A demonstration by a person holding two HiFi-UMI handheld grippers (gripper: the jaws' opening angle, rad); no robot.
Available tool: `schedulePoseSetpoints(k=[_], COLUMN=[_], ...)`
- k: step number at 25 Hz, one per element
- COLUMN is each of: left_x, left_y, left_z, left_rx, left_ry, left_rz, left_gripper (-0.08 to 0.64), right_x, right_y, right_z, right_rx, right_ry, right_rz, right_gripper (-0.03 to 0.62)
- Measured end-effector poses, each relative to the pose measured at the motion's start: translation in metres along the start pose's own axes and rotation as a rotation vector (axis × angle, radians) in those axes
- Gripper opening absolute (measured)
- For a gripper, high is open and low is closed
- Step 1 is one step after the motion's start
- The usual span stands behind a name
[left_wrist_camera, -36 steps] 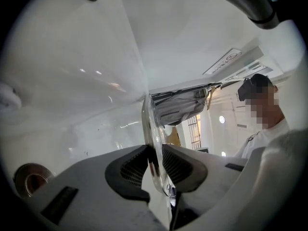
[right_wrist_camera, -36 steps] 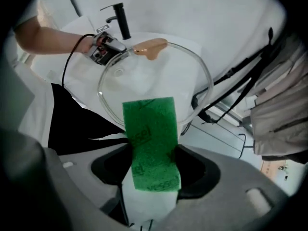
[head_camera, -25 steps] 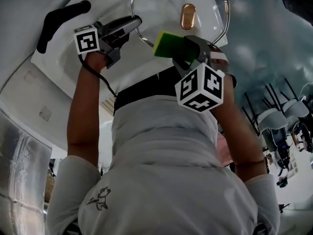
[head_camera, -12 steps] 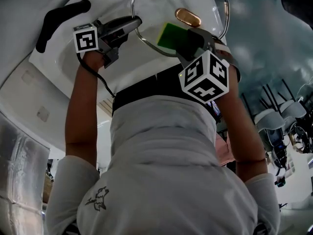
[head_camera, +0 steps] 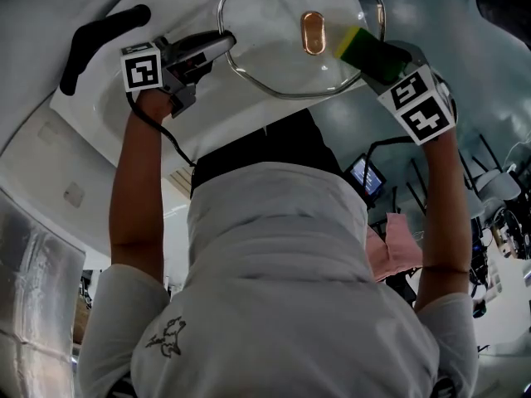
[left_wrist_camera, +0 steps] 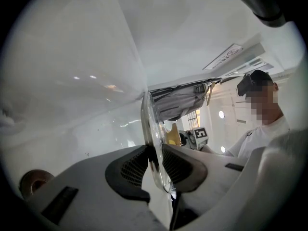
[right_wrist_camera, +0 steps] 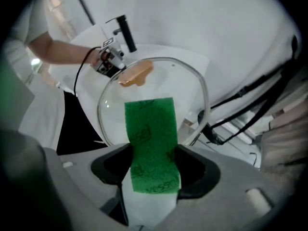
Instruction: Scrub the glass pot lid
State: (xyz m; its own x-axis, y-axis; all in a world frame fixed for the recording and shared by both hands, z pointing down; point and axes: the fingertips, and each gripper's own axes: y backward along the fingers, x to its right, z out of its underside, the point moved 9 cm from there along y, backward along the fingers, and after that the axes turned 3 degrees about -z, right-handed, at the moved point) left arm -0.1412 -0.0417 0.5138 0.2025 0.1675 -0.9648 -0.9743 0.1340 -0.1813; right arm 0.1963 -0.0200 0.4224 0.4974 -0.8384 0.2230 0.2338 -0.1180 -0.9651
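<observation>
Your left gripper (head_camera: pixel 222 43) clenched on rim of glass pot lid (head_camera: pixel 265 56), steadying it above white sink (head_camera: pixel 99 98) for scrubbing. Knob (head_camera: pixel 314 31) at centre. Your right gripper (head_camera: pixel 383 59) pinches green sponge (head_camera: pixel 358 46), scouring face toward lid's right rim; contact unclear.

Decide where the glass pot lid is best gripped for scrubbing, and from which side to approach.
Take the glass pot lid by its thin rim, edge-on from the left, one jaw on each face, as the left gripper does. The dome's only other narrow part is the knob, and a rim grip probably leaves the face free for the sponge.
</observation>
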Motion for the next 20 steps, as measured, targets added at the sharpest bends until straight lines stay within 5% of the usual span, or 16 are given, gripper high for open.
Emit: schedulePoseSetpoints(k=[5, 9, 15, 20], left_x=[0.001, 0.001, 0.001, 0.002], left_y=[-0.001, 0.000, 0.003, 0.002], left_z=[-0.002, -0.001, -0.001, -0.002], left_rx=[-0.001, 0.006, 0.014, 0.026], left_ry=[-0.011, -0.004, -0.020, -0.026], left_rz=[-0.006, 0.002, -0.030, -0.025], left_gripper=[0.094, 0.094, 0.094, 0.094], right_x=[0.044, 0.056, 0.053, 0.008], right_y=[0.008, 0.022, 0.056, 0.042], right_z=[0.023, 0.013, -0.101, -0.211], right_rx=[0.020, 0.051, 0.188, 0.219], right_ry=[-0.144, -0.149, 0.053, 0.288], right_rz=[0.021, 0.036, 0.085, 0.021], right_gripper=[0.287, 0.288, 0.288, 0.288])
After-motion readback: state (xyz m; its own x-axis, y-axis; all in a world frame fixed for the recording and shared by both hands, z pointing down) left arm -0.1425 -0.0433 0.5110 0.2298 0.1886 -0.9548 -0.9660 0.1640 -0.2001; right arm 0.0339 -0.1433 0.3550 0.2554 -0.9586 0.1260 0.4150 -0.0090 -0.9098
